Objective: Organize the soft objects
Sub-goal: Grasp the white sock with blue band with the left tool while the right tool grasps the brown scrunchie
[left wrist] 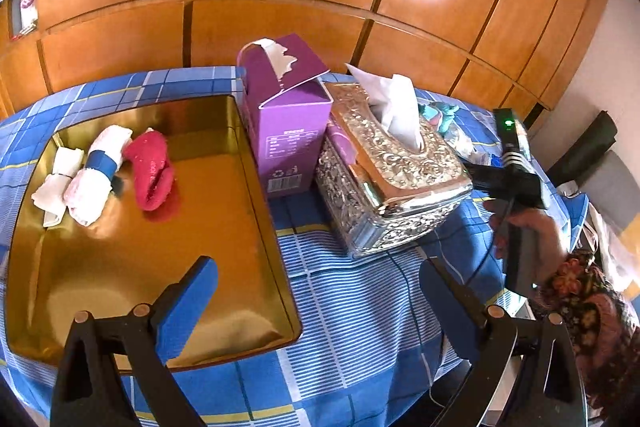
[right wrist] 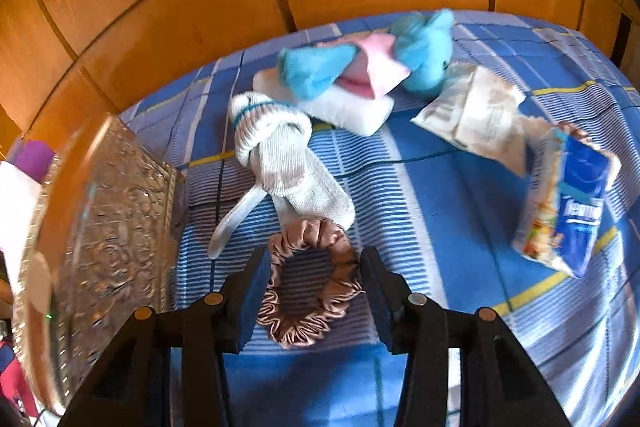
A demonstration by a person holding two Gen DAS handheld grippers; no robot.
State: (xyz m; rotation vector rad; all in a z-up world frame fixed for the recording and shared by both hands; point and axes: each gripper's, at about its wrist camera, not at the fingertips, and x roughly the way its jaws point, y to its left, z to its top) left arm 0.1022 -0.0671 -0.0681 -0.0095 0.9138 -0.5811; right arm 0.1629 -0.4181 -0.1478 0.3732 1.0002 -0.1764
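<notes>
Right gripper (right wrist: 314,287) spread, straddling brown scrunchie (right wrist: 310,291) lying flat on blue tablecloth (right wrist: 440,227). Pads beside scrunchie's outer edges, contact unclear. Left gripper (left wrist: 316,307) spread, empty.

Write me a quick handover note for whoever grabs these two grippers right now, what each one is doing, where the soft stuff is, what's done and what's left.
Left gripper: open, empty, over the edge of the gold tray.
Right gripper: open, straddling the brown scrunchie on the tablecloth; not yet gripped.
Done: two white rolled cloths and a red sock lie in the tray.
Left: the scrunchie, white socks, blue-and-pink plush on a white folded cloth, all beyond the silver tissue box.
</notes>
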